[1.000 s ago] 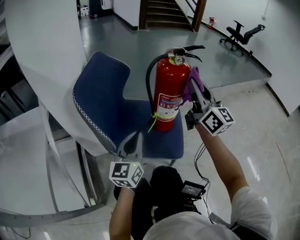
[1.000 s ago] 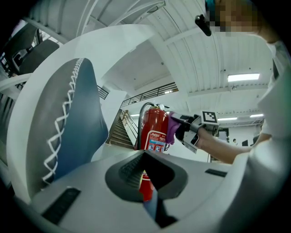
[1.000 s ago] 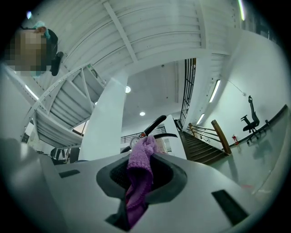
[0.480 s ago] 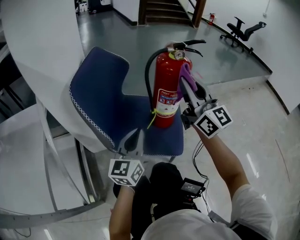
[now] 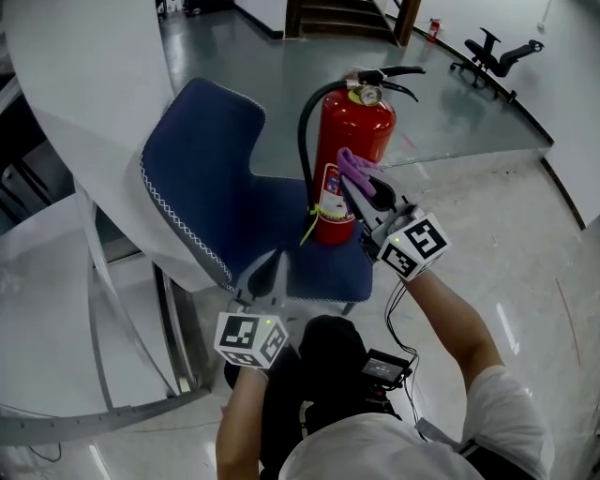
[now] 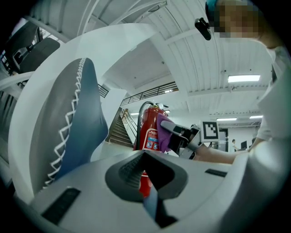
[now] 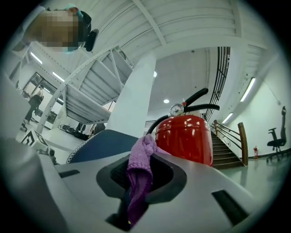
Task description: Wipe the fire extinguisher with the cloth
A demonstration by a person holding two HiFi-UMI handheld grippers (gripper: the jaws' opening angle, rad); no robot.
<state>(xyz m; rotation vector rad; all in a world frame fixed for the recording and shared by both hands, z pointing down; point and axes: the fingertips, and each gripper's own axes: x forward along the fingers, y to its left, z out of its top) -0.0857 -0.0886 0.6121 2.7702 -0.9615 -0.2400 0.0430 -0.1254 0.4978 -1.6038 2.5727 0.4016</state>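
A red fire extinguisher (image 5: 356,141) with a black hose and handle stands upright on the seat of a blue chair (image 5: 211,187). My right gripper (image 5: 356,183) is shut on a purple cloth (image 5: 359,172), which is pressed against the front of the cylinder near its label. In the right gripper view the cloth (image 7: 138,175) hangs between the jaws with the extinguisher (image 7: 186,136) just behind it. My left gripper (image 5: 267,274) is shut and holds nothing, low at the chair's front edge. Its own view shows the extinguisher (image 6: 146,132) and the cloth (image 6: 162,131) ahead.
A white curved structure (image 5: 75,103) wraps round the chair's left side. A black office chair (image 5: 497,52) and stairs (image 5: 328,14) lie far behind. A small black device with cables (image 5: 384,367) sits by the person's legs, on the pale tiled floor (image 5: 487,216) to the right.
My right gripper has slid the cloth down and leftward, from the upper right of the cylinder to the front by the label. The left gripper has barely moved.
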